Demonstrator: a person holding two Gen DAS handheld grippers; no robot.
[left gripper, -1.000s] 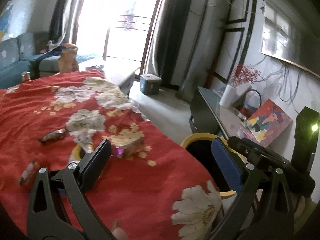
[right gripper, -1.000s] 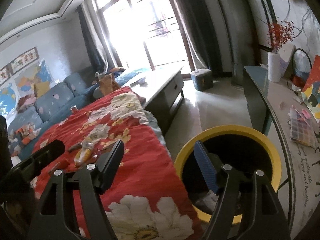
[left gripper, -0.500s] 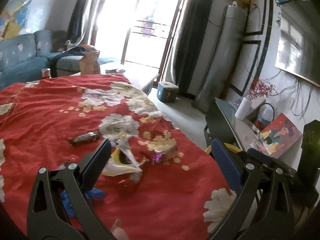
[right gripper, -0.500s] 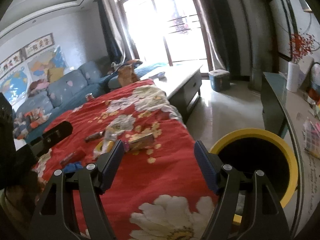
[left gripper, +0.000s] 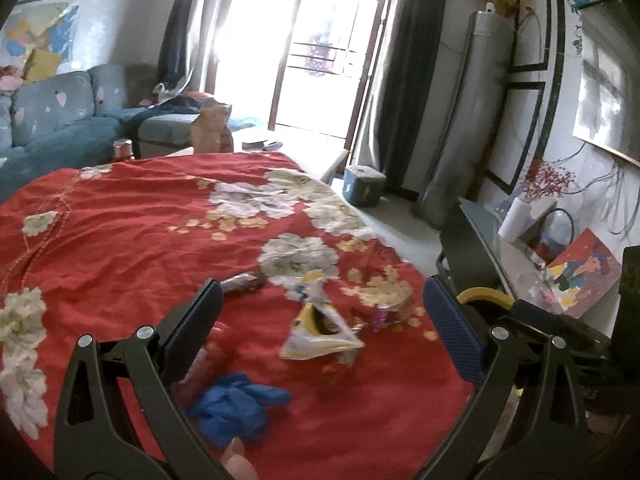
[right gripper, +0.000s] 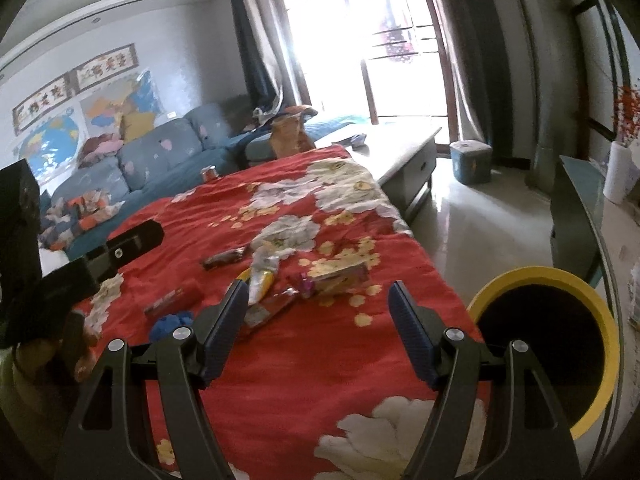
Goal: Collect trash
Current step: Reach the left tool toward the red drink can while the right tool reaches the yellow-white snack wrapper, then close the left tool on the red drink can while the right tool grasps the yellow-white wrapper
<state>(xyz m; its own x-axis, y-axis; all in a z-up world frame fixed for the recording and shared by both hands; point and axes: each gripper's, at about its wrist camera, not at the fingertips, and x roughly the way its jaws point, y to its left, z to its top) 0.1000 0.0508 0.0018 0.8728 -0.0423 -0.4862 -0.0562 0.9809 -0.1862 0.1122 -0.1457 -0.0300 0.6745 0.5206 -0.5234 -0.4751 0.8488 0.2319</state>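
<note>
With both your left gripper and right gripper spread apart and empty, close squarely on the crumpled yellow-and-white snack wrapper lying on the red floral cloth, left of the yellow-rimmed black bin.

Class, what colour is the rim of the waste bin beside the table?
Yellow: the waste bin has a yellow rim round a dark inside, clearest in the right wrist view.
</note>
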